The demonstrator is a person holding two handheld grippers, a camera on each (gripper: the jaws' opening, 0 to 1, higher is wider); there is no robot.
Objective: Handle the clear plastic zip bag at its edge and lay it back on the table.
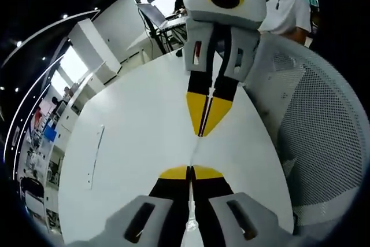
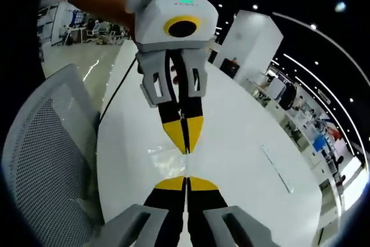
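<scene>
Left hand-held gripper (image 1: 190, 173) pinches the clear zip bag (image 2: 165, 160) edge; right hand-held gripper (image 2: 186, 184) pinches the opposite edge. I hold it stretched above the white table (image 1: 133, 137). Laying down remains.

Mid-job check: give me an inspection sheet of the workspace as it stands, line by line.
Surface: white table, glossy, with a flush rectangular panel.
Job's things: clear zip bag stretched edge-on between the two grippers above the table, faint and hard to trace.
Clutter: nothing seen.
Grippers: left gripper jaws closed on the bag's edge; right gripper jaws closed on the opposite edge; tips face each other.
Cables: thin dark line along the table's edge, possibly a cable.
Surroundings: white mesh chair beside the table; a person's shirt beyond; open office.
</scene>
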